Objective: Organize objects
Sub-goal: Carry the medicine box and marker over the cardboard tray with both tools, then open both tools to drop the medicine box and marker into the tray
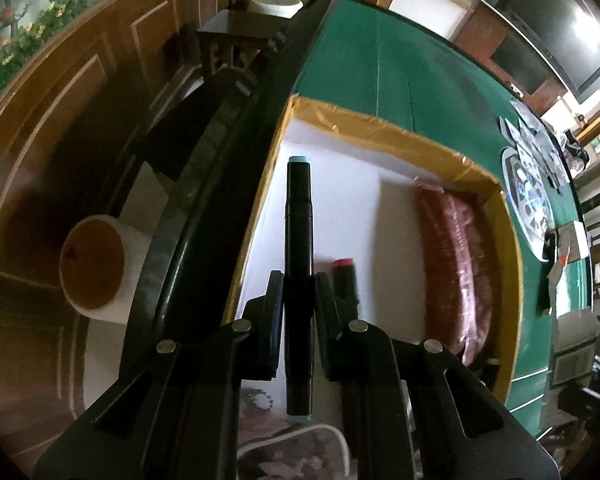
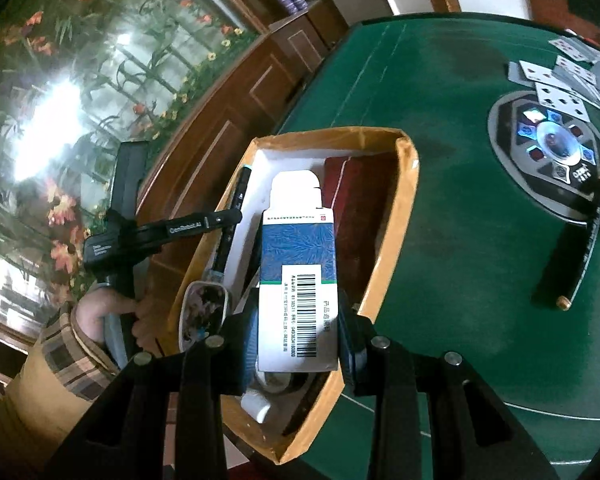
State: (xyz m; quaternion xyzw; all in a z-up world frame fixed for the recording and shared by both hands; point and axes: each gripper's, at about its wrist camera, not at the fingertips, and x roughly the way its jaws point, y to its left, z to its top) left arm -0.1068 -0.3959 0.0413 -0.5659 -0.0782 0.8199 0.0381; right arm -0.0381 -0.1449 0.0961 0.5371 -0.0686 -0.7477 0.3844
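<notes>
**A:** In your left wrist view, what surface are you over?

**B:** A green felt table [image 1: 400,80] with a dark padded rim, wood panelling and a flower mural beyond it. On the felt sits a yellow-edged box [image 1: 380,128] with a white lining. Your left gripper [image 1: 299,292] points steeply down into it, pinching one black marker [image 1: 299,240] with pale blue ends, held lengthwise above the box floor. Count inside: a second marker with a red cap [image 1: 345,276] just beside your right finger, and one dark red packet [image 1: 456,264] along the far wall.

**A:** And the right wrist view?

**B:** Same table [image 2: 440,200], same box [image 2: 392,224]. Your right gripper [image 2: 298,340] tilts down over the near end, its pads pressed on one blue-and-white carton [image 2: 298,280] with a barcode, top flap open. Your left hand [image 2: 112,316], in a plaid sleeve, holds the other gripper [image 2: 224,220] at the box's left wall. One round control panel [image 2: 552,156] lies on the felt, several playing cards [image 2: 560,80] past it; I cannot count them.
</notes>
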